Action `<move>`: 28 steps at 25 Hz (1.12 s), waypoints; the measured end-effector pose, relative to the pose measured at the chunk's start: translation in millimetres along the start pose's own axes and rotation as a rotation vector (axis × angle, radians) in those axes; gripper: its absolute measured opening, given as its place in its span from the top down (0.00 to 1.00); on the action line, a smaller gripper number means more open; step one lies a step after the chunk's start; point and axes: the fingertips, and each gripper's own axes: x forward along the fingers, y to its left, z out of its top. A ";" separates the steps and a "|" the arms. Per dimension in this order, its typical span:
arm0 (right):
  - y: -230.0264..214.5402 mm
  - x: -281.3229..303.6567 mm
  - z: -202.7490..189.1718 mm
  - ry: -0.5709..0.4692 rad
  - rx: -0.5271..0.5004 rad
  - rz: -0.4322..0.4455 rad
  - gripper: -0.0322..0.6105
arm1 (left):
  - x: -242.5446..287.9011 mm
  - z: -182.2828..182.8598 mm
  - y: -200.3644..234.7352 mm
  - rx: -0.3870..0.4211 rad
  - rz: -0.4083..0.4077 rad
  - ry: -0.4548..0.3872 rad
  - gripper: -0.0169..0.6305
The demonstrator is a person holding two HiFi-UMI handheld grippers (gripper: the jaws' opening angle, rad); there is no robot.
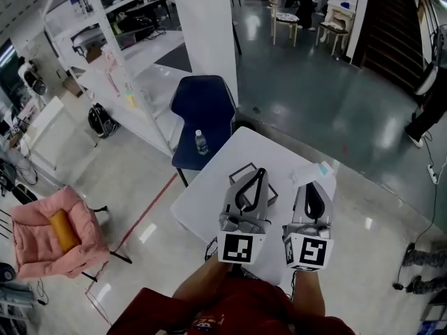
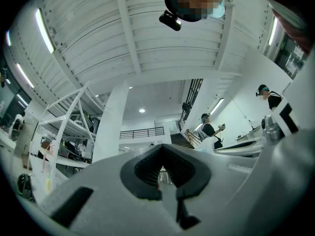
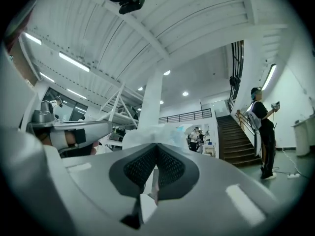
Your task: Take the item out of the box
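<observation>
Both grippers are held side by side over a small white table [image 1: 209, 194], pointing away from me. My left gripper [image 1: 261, 173] is shut, and in the left gripper view its dark pads [image 2: 147, 173] meet with nothing between them. Under it lies a low box [image 1: 237, 176] with dark edges, mostly hidden. My right gripper [image 1: 312, 187] is shut too. Just beyond its tip lies a crumpled white plastic item [image 1: 316, 172] with a bit of blue, which shows above the jaws in the right gripper view as a white plastic item [image 3: 157, 132].
A dark blue chair [image 1: 209, 103] with a small water bottle [image 1: 201, 142] on its seat stands at the table's far edge. A white pillar [image 1: 206, 26] rises behind it. A pink armchair [image 1: 42, 243] is at the left, and people stand far off to the right.
</observation>
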 end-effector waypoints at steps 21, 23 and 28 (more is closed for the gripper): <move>-7.4 -16.7 27.4 -0.148 -0.029 -0.099 0.95 | -9.9 7.0 -8.2 0.002 -0.029 -0.014 0.97; -8.2 -18.6 28.0 -0.143 -0.037 -0.105 0.95 | -9.7 7.2 -11.6 -0.006 -0.036 -0.018 0.97; -13.3 -26.9 29.3 -0.144 -0.052 -0.119 0.95 | -11.6 7.7 -18.8 -0.013 -0.051 -0.028 0.97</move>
